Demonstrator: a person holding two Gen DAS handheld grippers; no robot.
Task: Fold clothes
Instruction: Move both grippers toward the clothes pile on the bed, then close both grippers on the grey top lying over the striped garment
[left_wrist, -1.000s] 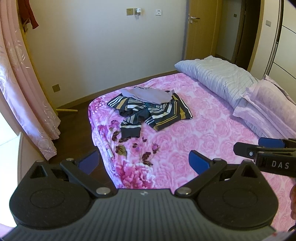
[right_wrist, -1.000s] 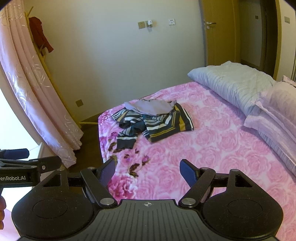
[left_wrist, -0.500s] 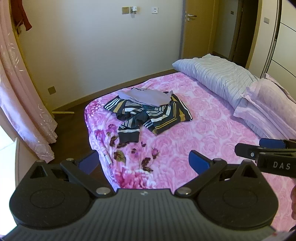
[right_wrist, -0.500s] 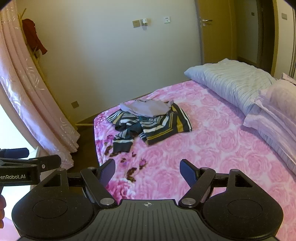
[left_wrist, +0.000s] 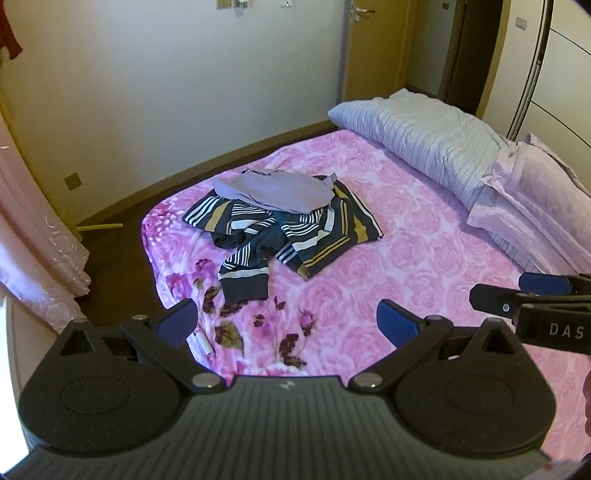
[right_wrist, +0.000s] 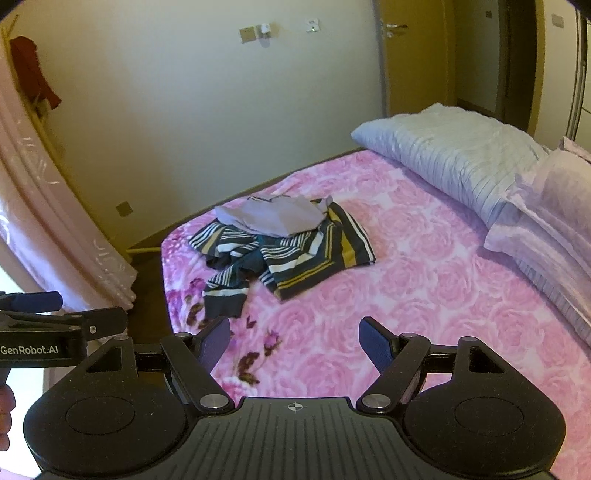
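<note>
A crumpled dark striped garment (left_wrist: 295, 236) (right_wrist: 295, 258) lies near the far left corner of the bed, with a light grey garment (left_wrist: 277, 190) (right_wrist: 273, 218) heaped on top of it. My left gripper (left_wrist: 288, 325) is open and empty above the bed's near edge, well short of the clothes. The right gripper (right_wrist: 295, 343) is likewise open with nothing between its fingers, hovering over the pink cover. In the left wrist view the right gripper (left_wrist: 532, 295) shows side-on at the right edge; in the right wrist view the left gripper (right_wrist: 55, 314) shows at the left edge.
The bed's pink rose cover (left_wrist: 424, 266) stretches to the right of the clothes. A folded grey quilt (left_wrist: 424, 136) and lilac pillows (left_wrist: 535, 199) lie along the far right side. Pink curtains (right_wrist: 55, 221) hang at left over dark floor (left_wrist: 110, 266). A door (right_wrist: 406, 55) stands behind.
Both grippers have moved forward and a little closer to the pile of clothes, which now looks larger in both views. Jaws stay open. The clothes have not moved.
</note>
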